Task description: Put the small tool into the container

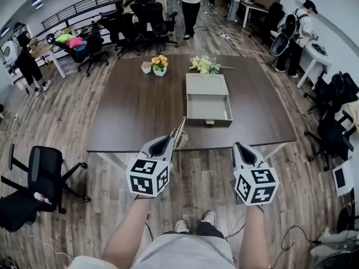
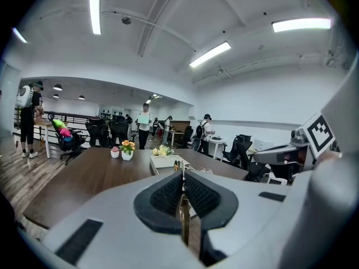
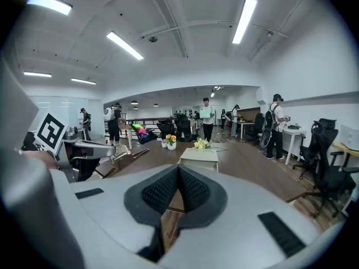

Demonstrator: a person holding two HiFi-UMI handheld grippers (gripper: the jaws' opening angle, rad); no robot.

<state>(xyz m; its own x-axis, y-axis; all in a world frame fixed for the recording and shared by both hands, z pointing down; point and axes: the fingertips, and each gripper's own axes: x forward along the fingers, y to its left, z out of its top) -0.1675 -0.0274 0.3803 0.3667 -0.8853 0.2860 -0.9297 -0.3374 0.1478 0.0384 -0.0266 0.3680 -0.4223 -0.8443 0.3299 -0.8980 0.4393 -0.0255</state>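
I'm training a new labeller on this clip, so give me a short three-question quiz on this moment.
1. True or false: the drawer of the grey container on the table is pulled open.
2. What stands between the jaws of the right gripper?
3. The small tool is: A, clamped in the left gripper; B, clamped in the right gripper; C, lying in the drawer.

Key: 1 true. 2 nothing, the jaws are shut on each other. 3 A.
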